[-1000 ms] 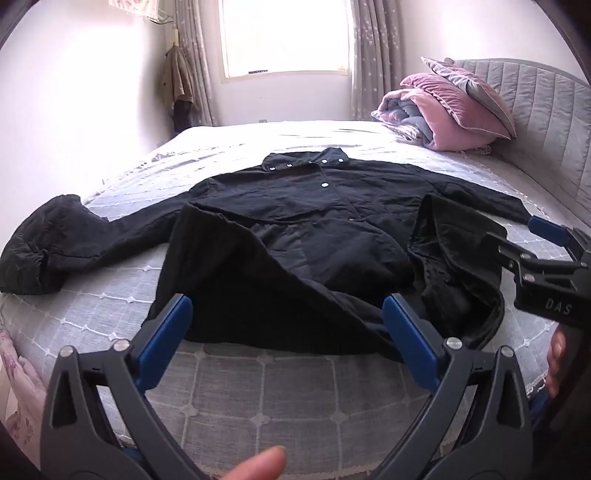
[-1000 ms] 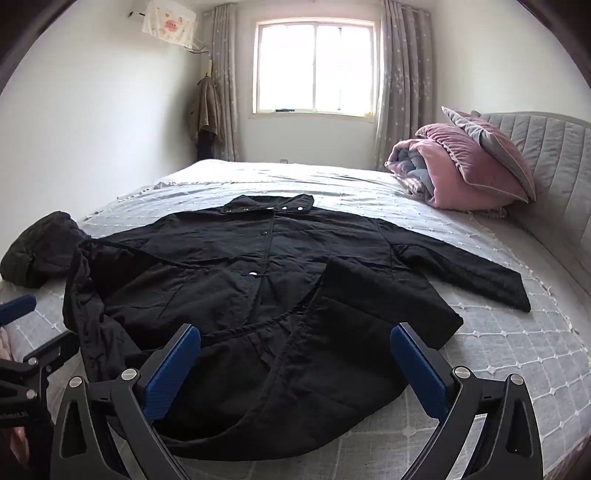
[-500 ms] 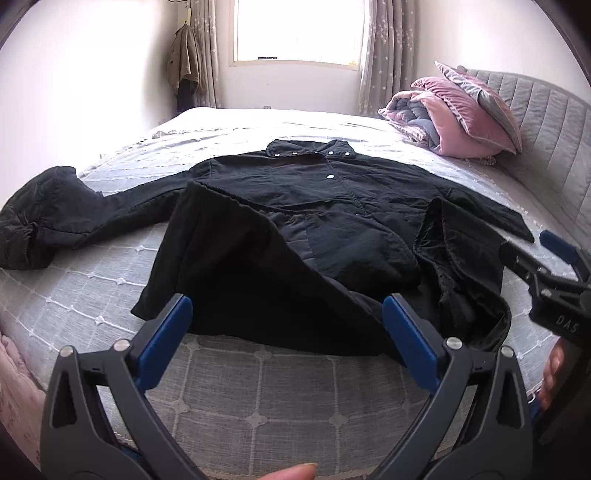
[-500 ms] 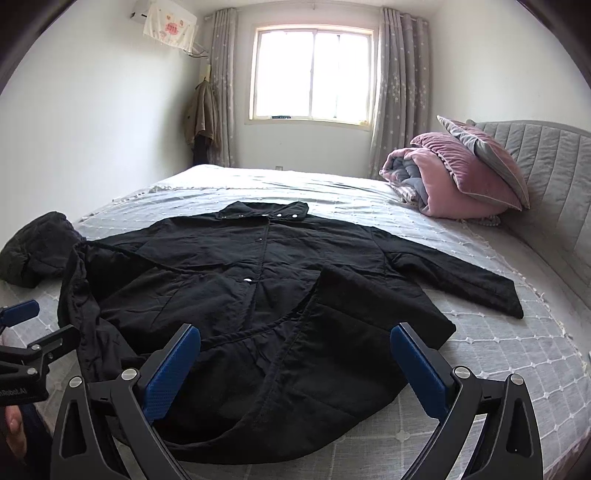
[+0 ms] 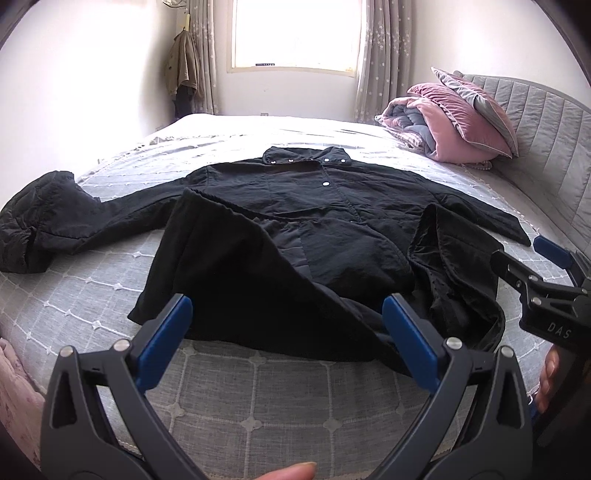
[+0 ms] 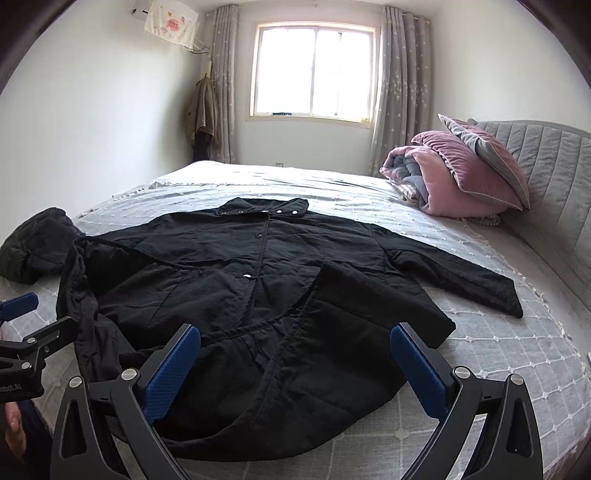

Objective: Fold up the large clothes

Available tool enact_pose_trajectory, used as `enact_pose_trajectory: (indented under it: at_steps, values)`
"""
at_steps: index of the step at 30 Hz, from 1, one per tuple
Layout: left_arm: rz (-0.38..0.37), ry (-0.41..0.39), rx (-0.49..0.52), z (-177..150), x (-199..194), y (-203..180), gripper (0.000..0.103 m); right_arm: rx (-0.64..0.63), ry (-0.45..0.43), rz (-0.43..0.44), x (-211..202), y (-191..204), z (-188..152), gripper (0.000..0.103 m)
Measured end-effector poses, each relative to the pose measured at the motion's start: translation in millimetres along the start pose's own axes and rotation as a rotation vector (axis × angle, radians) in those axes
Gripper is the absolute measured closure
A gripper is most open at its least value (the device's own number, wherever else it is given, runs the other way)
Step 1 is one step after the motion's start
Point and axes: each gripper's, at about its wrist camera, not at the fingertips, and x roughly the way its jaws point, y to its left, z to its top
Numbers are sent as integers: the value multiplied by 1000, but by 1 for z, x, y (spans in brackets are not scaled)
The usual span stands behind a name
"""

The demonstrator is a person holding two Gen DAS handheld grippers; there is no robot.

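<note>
One black coat (image 5: 295,236) lies front up on the bed (image 5: 258,391), collar toward the window (image 5: 295,33), both bottom corners flipped up over its front. One sleeve runs left to a bunched hood (image 5: 33,229); the other lies flat to the right. One folded pink quilt (image 5: 454,125) and one pillow (image 5: 480,103) sit by the headboard.

Two claws: the left claw (image 5: 286,332) and right claw (image 6: 295,365) both hang spread wide over the coat's hem, holding nothing.

Since a second ago both cameras have risen and tipped back, showing more wall and window; the coat has not shifted.

Only the right view shows the wall air conditioner (image 6: 166,18) and the left claw at its left edge; only the left view shows the right claw at its right edge and a fingertip (image 5: 291,470) below.
</note>
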Motion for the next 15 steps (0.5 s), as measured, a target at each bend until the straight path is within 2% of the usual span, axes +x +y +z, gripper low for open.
enact_pose_trajectory:
  at_steps: [15]
  values:
    - [-18,24,-15,-1,3,3,0,3,11,-10,1,-4,-1,0]
